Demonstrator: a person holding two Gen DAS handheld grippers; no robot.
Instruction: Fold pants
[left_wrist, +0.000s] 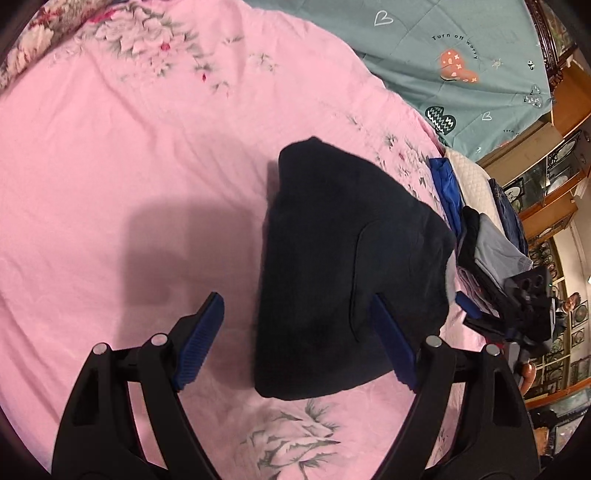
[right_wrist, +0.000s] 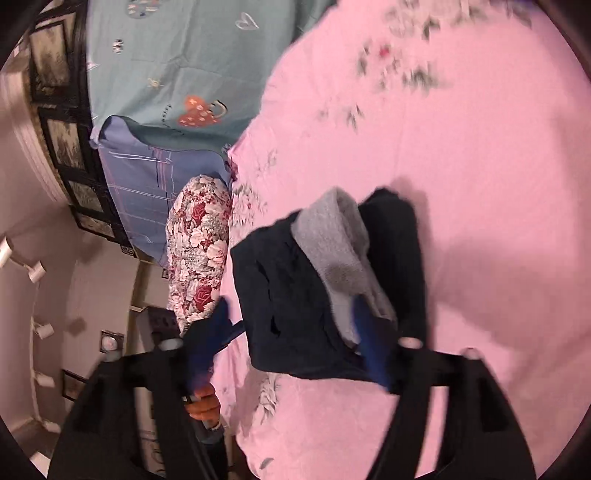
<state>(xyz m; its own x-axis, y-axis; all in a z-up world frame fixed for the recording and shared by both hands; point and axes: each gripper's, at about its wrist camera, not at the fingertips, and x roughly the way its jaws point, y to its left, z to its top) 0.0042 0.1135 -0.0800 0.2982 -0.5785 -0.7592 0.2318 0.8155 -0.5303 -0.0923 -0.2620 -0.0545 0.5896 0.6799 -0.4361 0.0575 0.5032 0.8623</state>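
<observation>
Dark navy pants (left_wrist: 332, 273) lie folded into a compact bundle on the pink floral bed sheet (left_wrist: 129, 166). My left gripper (left_wrist: 299, 339) is open above the bundle's near end, its blue pads on either side and holding nothing. In the right wrist view the same pants (right_wrist: 295, 295) show a grey fleece lining (right_wrist: 340, 243) at the open waist. My right gripper (right_wrist: 295, 339) is open over the bundle, its right pad close to the grey lining; the view is blurred. The right gripper also shows at the bundle's far side in the left wrist view (left_wrist: 517, 295).
A stack of folded clothes, blue, black and grey (left_wrist: 476, 221), sits at the bed's right edge. A teal quilt (left_wrist: 443, 55) lies beyond the pink sheet. A floral pillow (right_wrist: 199, 243) and blue checked pillow (right_wrist: 147, 184) lie at the bed's side. Wooden cabinets (left_wrist: 554, 166) stand behind.
</observation>
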